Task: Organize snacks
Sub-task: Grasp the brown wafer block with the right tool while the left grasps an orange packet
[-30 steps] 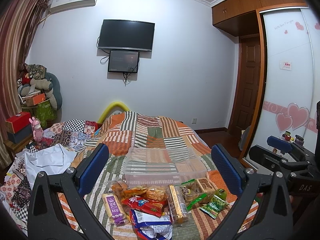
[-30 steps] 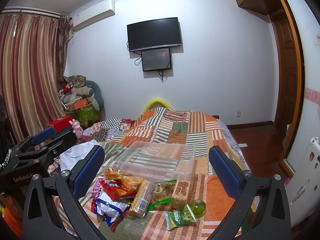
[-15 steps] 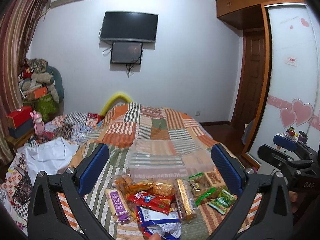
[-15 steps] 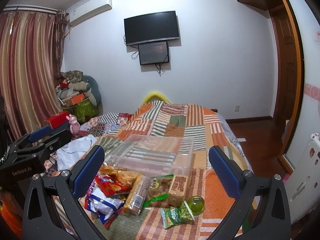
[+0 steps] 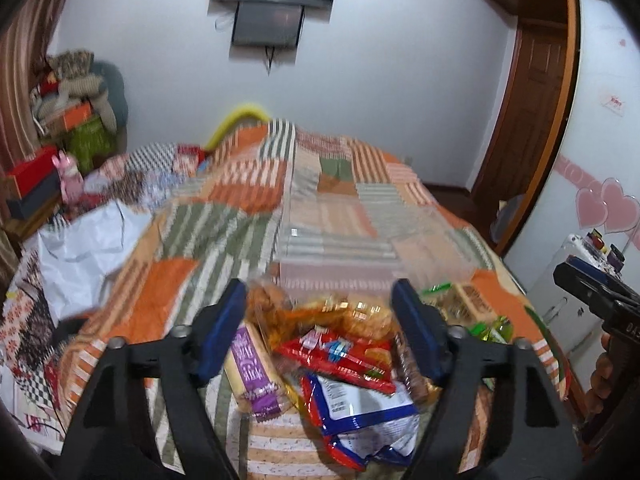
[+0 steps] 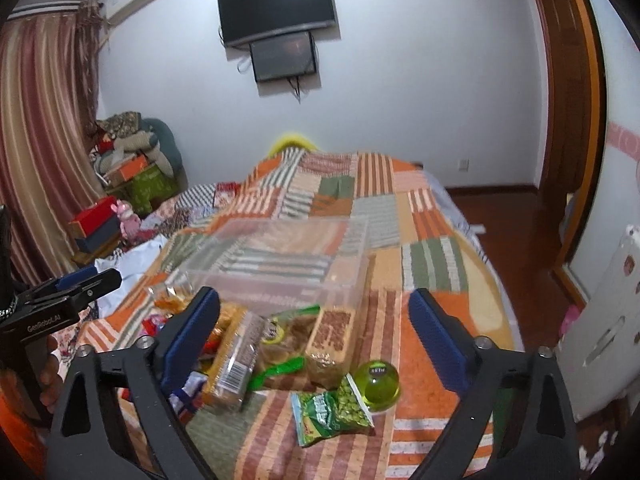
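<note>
orange, green and white striped patchwork quilt [image 6: 432, 264] covers the bed; clear plastic bin [image 6: 280, 268] on it, heap of snack packets [image 5: 340, 352] just in front; left gripper [image 5: 320, 320] and right gripper [image 6: 316, 332] jaws apart, just been closing, clamping nothing; white wall, black wall-mounted tv [image 6: 276, 8].

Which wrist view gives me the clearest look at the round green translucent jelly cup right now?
The right wrist view: the round green translucent jelly cup sits sharp and unobstructed on the striped patchwork bedspread, touching the green pea packet. In the left wrist view it is only a blurred green patch behind the gripper's right finger.
</note>
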{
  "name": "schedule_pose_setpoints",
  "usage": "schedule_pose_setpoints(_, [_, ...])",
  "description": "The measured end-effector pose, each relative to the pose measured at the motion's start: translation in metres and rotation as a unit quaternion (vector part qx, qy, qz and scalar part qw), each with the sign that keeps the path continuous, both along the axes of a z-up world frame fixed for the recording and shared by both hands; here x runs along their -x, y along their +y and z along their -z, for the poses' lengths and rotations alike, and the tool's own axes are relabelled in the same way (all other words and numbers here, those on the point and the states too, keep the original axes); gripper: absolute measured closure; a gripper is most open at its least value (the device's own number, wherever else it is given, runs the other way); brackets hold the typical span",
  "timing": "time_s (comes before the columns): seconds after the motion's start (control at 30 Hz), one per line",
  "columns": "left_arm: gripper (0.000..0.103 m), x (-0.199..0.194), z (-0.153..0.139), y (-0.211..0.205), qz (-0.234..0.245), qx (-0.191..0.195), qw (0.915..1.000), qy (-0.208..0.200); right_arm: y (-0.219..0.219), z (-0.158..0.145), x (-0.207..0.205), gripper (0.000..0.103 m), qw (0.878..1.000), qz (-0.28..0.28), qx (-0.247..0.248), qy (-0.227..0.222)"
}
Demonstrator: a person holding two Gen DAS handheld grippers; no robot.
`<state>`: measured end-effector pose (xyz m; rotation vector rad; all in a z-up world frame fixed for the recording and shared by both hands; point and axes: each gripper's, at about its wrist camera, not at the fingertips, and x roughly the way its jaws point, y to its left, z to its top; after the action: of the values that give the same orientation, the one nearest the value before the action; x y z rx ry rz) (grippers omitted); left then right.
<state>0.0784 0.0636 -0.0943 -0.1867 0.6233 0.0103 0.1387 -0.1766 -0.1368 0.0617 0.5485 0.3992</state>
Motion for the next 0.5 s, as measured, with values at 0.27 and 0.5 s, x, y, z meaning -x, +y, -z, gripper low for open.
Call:
schedule_pose_setpoints(0.27, [0.044,-0.035,0.034,0.012,0.005,0.037,0.9969,0.069,-0.001,0.030,-0.022,0.036,0.998,-0.009,-0.002,0.070])
schedule_pose_setpoints(0.5, [0.044,-0.052,0.043,0.013,0.026,0.050,0.9948,0.084,-0.002,0.047,-0.039,0.045,0.994,-0.007,-0.001,0.107])
